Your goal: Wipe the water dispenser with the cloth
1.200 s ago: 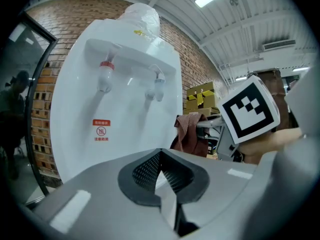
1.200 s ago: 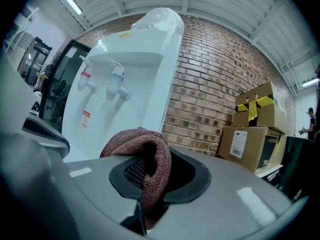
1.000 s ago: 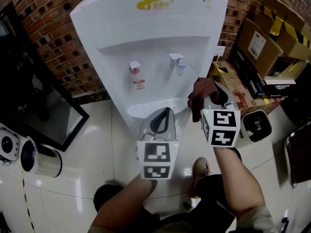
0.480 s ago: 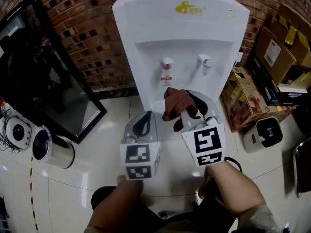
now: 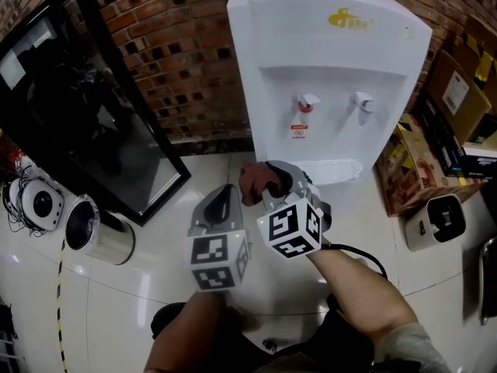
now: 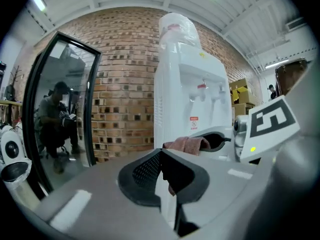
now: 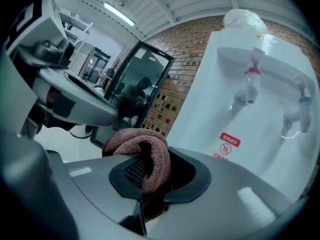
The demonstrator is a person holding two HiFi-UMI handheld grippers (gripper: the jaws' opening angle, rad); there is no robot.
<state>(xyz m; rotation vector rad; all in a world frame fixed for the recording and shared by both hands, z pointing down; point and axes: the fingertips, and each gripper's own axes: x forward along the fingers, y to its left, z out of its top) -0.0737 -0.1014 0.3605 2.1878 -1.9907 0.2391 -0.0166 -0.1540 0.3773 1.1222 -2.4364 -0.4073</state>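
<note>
both have swung left: right gripper [image 5: 270,179] clamped on the cloth [image 5: 250,180], left gripper [image 5: 224,194] closed, empty. best press it flat against the water dispenser [image 5: 326,68].

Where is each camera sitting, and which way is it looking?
Head view: on the person's head, facing steeply down at the water dispenser; both forearms, the left gripper and the right gripper show.
Left gripper view: on the left gripper, facing along its shut jaws to the brick wall and dispenser; the right gripper shows beside.
Right gripper view: on the right gripper, facing the dispenser's taps; its jaws grip the cloth.
Shared: all three show dispenser and cloth.
</note>
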